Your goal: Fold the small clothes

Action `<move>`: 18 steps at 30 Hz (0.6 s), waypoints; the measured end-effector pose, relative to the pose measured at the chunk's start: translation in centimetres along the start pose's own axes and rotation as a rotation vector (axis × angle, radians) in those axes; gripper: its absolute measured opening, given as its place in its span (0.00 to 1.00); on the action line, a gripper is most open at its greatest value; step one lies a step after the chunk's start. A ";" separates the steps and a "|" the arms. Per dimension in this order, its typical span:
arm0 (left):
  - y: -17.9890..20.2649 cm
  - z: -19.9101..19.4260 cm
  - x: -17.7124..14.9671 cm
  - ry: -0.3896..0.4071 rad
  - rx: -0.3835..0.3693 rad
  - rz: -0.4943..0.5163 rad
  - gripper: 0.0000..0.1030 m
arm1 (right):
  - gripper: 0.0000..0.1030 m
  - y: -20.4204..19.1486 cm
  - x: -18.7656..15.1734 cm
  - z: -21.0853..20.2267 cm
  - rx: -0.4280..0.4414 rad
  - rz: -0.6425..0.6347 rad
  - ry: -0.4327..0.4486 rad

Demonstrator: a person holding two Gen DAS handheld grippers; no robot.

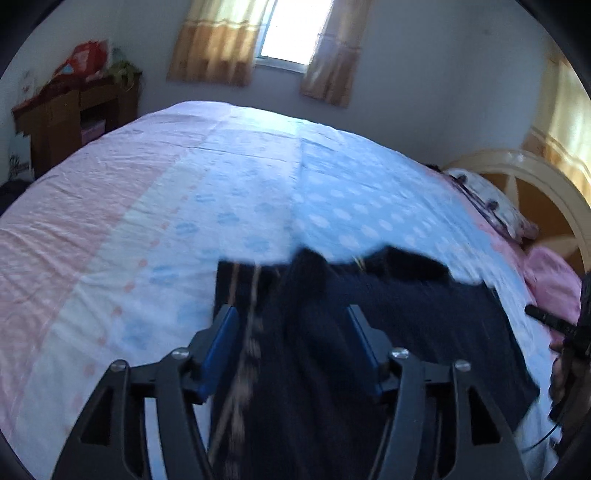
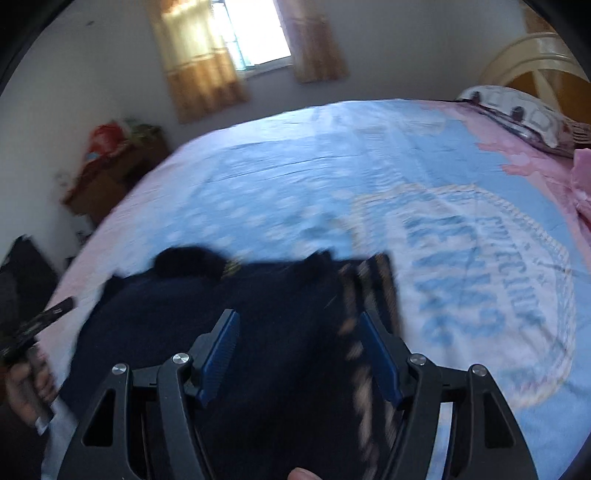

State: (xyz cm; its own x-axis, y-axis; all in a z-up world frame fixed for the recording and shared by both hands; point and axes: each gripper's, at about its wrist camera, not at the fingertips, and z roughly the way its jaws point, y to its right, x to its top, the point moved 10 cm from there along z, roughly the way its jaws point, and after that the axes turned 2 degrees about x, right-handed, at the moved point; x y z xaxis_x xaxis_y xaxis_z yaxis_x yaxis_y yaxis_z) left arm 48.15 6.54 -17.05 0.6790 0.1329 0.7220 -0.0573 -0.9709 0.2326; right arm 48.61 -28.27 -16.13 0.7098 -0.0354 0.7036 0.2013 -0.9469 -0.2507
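A dark navy garment [image 1: 369, 332] with tan-striped side bands lies spread on the bed, blurred by motion. My left gripper [image 1: 291, 314] is open, its blue pads [image 1: 221, 347] apart above the garment's striped left part. In the right wrist view the same garment [image 2: 221, 314] lies below my right gripper [image 2: 299, 319], which is open with its blue pads [image 2: 219, 354] apart over the cloth near the striped right edge [image 2: 373, 288]. Neither gripper holds cloth. The other gripper shows at the right edge of the left view [image 1: 554, 325] and the left edge of the right view [image 2: 40, 321].
The bed has a pink and light-blue sheet [image 1: 184, 192] with printed lettering [image 2: 480, 277]. A pillow [image 1: 491, 206] and pink cloth [image 1: 554, 284] lie near the headboard [image 1: 535, 177]. A wooden cabinet [image 1: 74, 118] stands by the far wall under a curtained window [image 1: 284, 33].
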 end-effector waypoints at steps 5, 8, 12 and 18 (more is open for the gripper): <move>0.6 -1.1 -6.0 -0.075 0.036 0.096 0.61 | 0.66 -1.8 -6.0 -2.7 0.046 -0.089 -0.050; 0.1 -0.7 -8.1 -0.081 0.120 0.168 0.62 | 0.66 -0.7 -10.1 -2.3 0.007 -0.082 -0.129; -0.5 -1.0 -8.1 -0.083 0.140 0.163 0.66 | 0.65 0.2 -12.9 -1.7 -0.080 -0.126 -0.182; -1.9 -1.0 -9.2 -0.111 0.143 0.094 0.75 | 0.65 -4.2 -10.0 -3.0 -0.083 -0.174 -0.091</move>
State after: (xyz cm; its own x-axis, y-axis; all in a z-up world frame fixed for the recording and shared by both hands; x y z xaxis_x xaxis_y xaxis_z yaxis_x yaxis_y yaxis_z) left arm 41.30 7.38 -23.48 0.7524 0.0256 0.6582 -0.0252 -0.9974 0.0675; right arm 38.60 -24.92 -20.13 0.7277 0.1562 0.6679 0.2726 -0.9594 -0.0726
